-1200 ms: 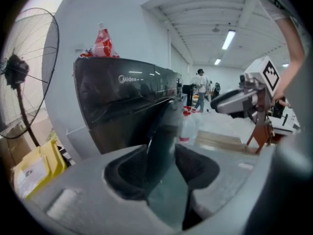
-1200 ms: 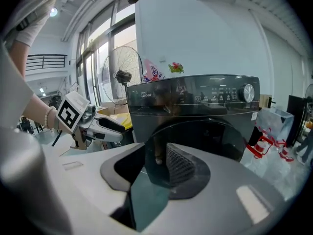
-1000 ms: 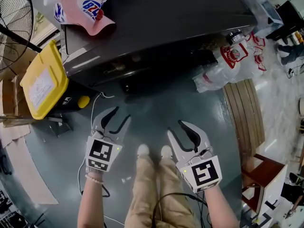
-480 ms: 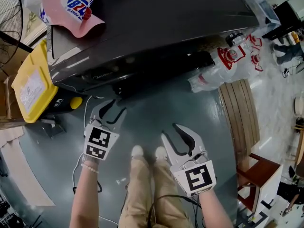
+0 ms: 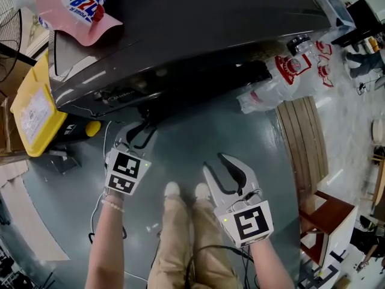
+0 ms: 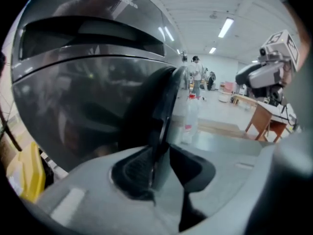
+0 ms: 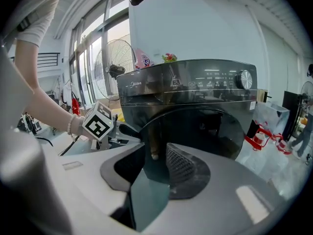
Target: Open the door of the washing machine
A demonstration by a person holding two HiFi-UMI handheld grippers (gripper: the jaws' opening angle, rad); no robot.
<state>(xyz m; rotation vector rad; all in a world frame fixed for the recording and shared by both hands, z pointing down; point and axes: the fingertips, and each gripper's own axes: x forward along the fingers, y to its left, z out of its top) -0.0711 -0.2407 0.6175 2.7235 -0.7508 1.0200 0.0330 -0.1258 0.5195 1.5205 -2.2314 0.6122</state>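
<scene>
Washing machine door (image 6: 155,106) edge: left hand-held gripper (image 5: 142,131) jaws just closed onto it; right hand-held gripper (image 5: 221,168) jaws apart.

A: What sits on the washing machine (image 5: 198,23)?
B: 1 bag (image 5: 78,8), at its left end.
A: And on the floor beside it?
B: A box (image 5: 33,110) to its left, a fan (image 7: 117,58) beyond that. Plastic bags (image 5: 283,80) lie at its right corner, boards (image 5: 307,143) lie just before them, and a stool (image 5: 337,208) stands nearer still.
A: In front?
B: 2 shoes (image 5: 172,189), apart from it.
</scene>
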